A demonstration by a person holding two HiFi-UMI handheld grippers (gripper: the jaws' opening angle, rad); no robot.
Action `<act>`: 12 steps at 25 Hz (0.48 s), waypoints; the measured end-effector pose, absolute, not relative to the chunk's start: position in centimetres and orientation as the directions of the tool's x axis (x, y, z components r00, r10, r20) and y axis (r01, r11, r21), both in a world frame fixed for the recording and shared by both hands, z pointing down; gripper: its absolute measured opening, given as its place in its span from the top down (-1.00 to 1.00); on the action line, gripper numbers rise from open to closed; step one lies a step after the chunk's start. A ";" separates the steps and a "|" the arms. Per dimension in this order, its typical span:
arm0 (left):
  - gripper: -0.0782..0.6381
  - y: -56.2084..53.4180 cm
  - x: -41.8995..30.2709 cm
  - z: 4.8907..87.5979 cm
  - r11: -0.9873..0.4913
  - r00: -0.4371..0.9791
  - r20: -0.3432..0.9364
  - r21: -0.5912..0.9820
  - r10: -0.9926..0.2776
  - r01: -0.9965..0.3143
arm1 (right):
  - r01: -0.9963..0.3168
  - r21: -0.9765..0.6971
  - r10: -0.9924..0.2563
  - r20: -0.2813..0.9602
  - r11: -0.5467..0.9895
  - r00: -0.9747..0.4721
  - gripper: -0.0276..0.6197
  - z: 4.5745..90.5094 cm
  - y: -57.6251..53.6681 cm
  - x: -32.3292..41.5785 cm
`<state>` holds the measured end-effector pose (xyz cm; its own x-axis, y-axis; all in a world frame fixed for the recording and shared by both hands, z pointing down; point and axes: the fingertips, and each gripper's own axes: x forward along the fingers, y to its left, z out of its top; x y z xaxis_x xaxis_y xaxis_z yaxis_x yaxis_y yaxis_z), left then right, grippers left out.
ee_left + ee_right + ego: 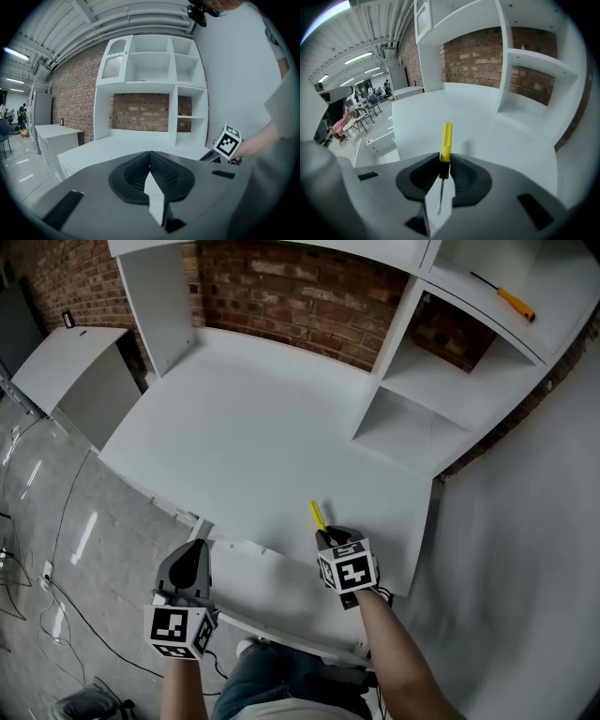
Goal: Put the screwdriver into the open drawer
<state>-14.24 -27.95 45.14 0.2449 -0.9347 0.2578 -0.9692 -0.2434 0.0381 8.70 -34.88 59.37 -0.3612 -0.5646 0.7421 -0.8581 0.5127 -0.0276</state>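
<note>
- Looking down from the head view, we see the right gripper (323, 538) clamped on a slim screwdriver with a yellow plastic handle (318, 516), held just above the front edge of the flat white desk (244, 427).
- In that view only the handle pokes out past the jaws; the metal shaft is hidden under the gripper's body.
- From the right gripper view, the jaws of the right gripper (443, 161) pinch the screwdriver (446, 136) at the dark collar below the handle, and the thin shaft runs back toward the camera between the pads.
- Our left gripper (195, 549) sits near the desk's front edge, well apart from the right one.
- In the left gripper view, the jaws of the left gripper (151, 157) meet at their tips with nothing between them.
- Below the desk edge, between the two grippers, a white pulled-out drawer (281, 629) shows, but the grippers and a forearm (403, 662) cover parts of it, and we cannot make out its inside.
- A second screwdriver with an orange handle (506, 298) lies on an upper shelf of the white shelf unit (412, 381); its tip is too thin to read.
- A red brick wall (300, 296) shows behind the shelves.
</note>
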 end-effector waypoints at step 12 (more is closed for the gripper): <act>0.75 -25.3 -11.8 42.6 -0.456 0.459 0.183 0.063 -0.869 -0.888 | -0.935 0.092 -0.768 0.601 0.343 -0.223 0.67 48.7 -28.0 12.0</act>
